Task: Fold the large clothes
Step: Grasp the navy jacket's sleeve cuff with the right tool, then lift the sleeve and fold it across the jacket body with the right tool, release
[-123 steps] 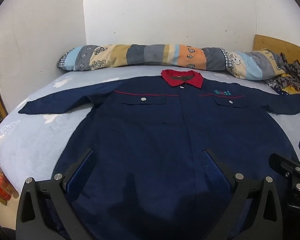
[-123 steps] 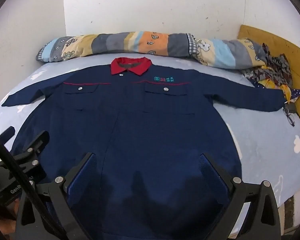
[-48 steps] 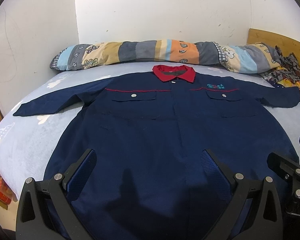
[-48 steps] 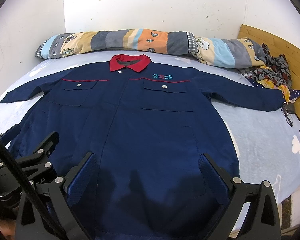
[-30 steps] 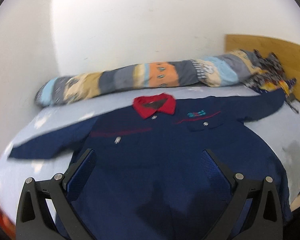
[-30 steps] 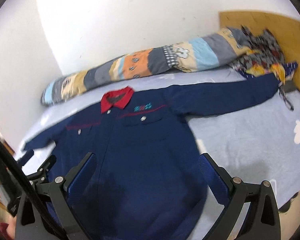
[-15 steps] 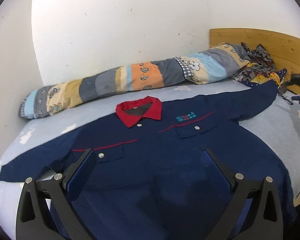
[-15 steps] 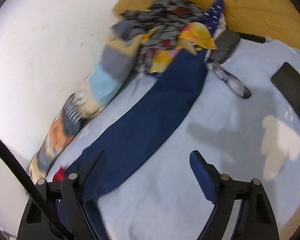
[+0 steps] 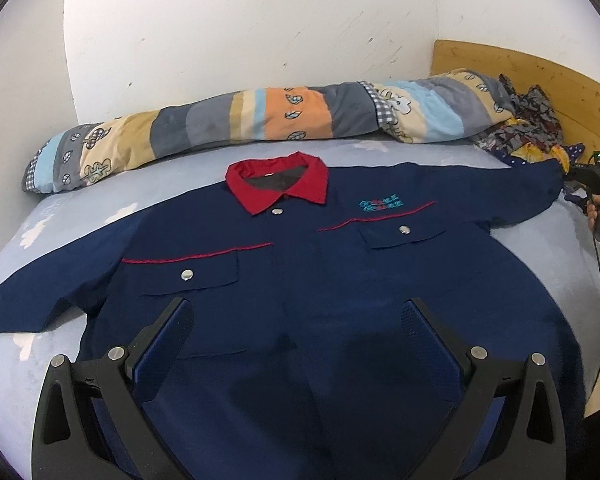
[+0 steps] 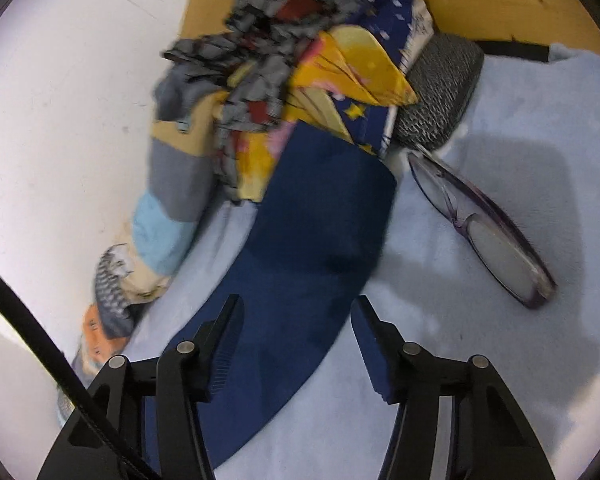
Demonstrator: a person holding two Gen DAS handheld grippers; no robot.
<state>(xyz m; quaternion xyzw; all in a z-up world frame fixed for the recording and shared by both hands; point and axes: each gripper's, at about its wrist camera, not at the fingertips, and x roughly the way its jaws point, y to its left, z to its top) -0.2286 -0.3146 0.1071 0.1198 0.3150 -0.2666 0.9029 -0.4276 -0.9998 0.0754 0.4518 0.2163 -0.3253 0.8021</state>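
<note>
Home bedroom, bed (image 9: pixel 100 208) with blue sheet, rolled quilt (image 9: pixel 260 116), wooden headboard (image 9: pixel 540 76)

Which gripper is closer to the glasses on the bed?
Right. The right hand-held gripper is over the sleeve end beside the glasses, jaws closing. The left hand-held gripper is over the shirt's front.

Your right gripper (image 10: pixel 296 340) is closing over the navy sleeve (image 10: pixel 316 240), pads not touching yet; glasses (image 10: pixel 484 228) lie just beside it.
</note>
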